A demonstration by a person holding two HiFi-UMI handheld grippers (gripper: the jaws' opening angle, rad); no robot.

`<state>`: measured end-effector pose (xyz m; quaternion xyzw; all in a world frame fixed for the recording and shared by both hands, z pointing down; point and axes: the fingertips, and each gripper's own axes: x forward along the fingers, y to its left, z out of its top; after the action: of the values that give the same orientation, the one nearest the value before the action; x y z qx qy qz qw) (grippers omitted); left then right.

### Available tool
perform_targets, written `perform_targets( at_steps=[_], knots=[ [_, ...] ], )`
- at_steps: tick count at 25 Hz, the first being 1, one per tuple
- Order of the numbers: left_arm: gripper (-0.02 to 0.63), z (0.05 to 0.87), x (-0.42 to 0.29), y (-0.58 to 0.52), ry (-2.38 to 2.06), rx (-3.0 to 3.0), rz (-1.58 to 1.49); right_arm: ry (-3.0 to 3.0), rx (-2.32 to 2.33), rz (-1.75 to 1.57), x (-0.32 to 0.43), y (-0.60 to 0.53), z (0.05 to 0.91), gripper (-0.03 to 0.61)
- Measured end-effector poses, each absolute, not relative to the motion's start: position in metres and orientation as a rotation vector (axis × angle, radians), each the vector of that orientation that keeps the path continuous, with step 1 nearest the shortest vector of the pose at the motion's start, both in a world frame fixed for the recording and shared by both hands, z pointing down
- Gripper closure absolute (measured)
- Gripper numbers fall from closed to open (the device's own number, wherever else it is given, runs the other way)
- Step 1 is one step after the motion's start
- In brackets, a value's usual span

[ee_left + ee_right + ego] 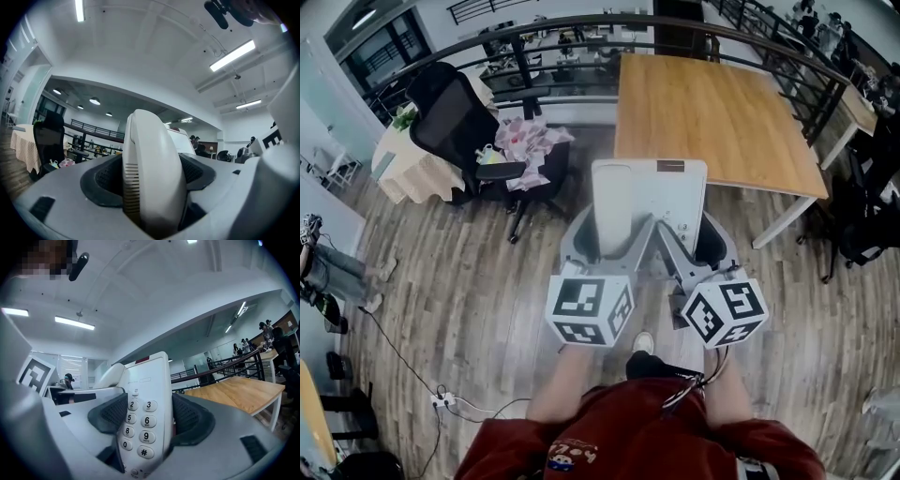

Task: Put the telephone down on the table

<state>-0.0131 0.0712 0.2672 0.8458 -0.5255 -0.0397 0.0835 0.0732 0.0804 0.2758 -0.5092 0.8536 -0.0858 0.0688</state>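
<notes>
A white corded-style telephone (647,202) hangs in the air in front of me, held from both sides. My left gripper (602,246) is shut on its handset side; in the left gripper view the handset (152,180) fills the space between the dark pads. My right gripper (686,246) is shut on the keypad side, where the numbered keys (140,425) show between its pads. The wooden table (712,117) lies beyond and slightly right of the telephone, lower than it.
A black office chair (464,131) with pink cloth stands at the left of the table. A round table with a pale cloth (408,173) sits farther left. A dark railing (581,28) curves behind. Cables and a power strip (445,401) lie on the wood floor.
</notes>
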Motion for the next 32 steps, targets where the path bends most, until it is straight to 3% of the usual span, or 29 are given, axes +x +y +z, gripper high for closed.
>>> perform_targets(
  at_steps=[14, 32],
  knots=[
    [0.236, 0.267, 0.040, -0.014, -1.599, 2.515, -0.063, 2.555, -1.500, -0.302, 0.126, -0.007, 0.278, 0.291],
    [0.236, 0.272, 0.043, -0.109, -1.563, 2.552, -0.044, 2.514, -1.532, -0.292, 0.129, -0.099, 0.285, 0.291]
  ],
)
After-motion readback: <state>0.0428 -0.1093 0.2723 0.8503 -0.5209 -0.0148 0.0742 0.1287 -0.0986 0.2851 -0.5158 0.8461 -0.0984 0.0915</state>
